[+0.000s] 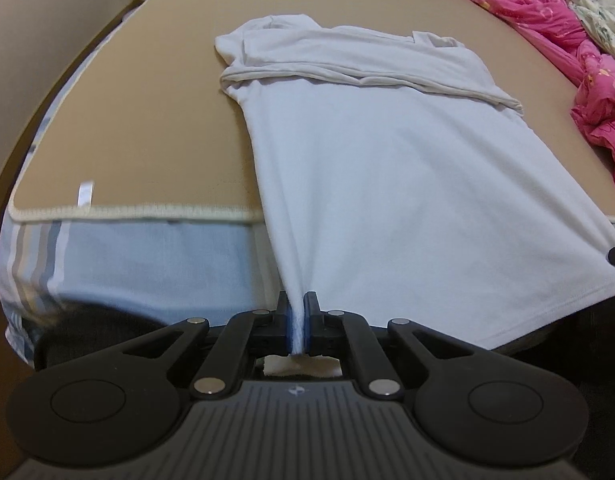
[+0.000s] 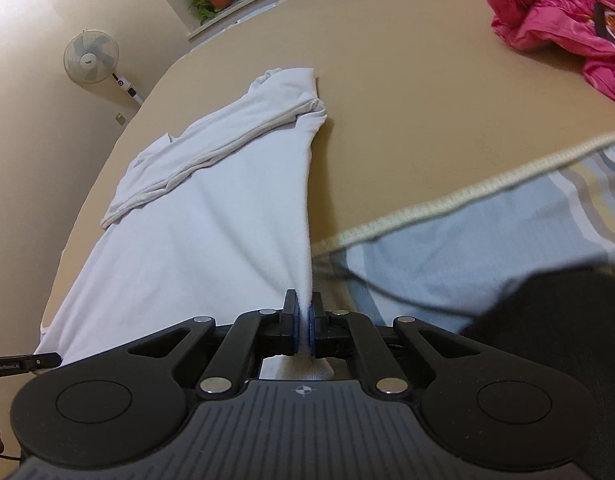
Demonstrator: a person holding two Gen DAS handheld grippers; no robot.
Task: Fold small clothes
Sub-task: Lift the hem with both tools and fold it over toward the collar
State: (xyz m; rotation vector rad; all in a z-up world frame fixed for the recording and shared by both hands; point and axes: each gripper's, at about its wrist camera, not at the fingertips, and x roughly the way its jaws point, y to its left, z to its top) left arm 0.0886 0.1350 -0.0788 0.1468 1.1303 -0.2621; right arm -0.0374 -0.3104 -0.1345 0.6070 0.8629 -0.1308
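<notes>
White shirt (image 1: 387, 152) spread on the tan mat (image 1: 127, 120) over the bed, hem hanging past the near edge. Left gripper (image 1: 297, 326) jaws clamped on 1 hem corner; right gripper (image 2: 304, 330) jaws clamped on the other. Sleeves folded across the far end.

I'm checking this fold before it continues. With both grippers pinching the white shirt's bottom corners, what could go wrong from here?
1. The left gripper and right gripper each pinch only a thin bunch of the white cotton T-shirt, so a corner might slip out.
2. The sleeves folded across its top lie loose and may unfold if the hem is pulled.
</notes>
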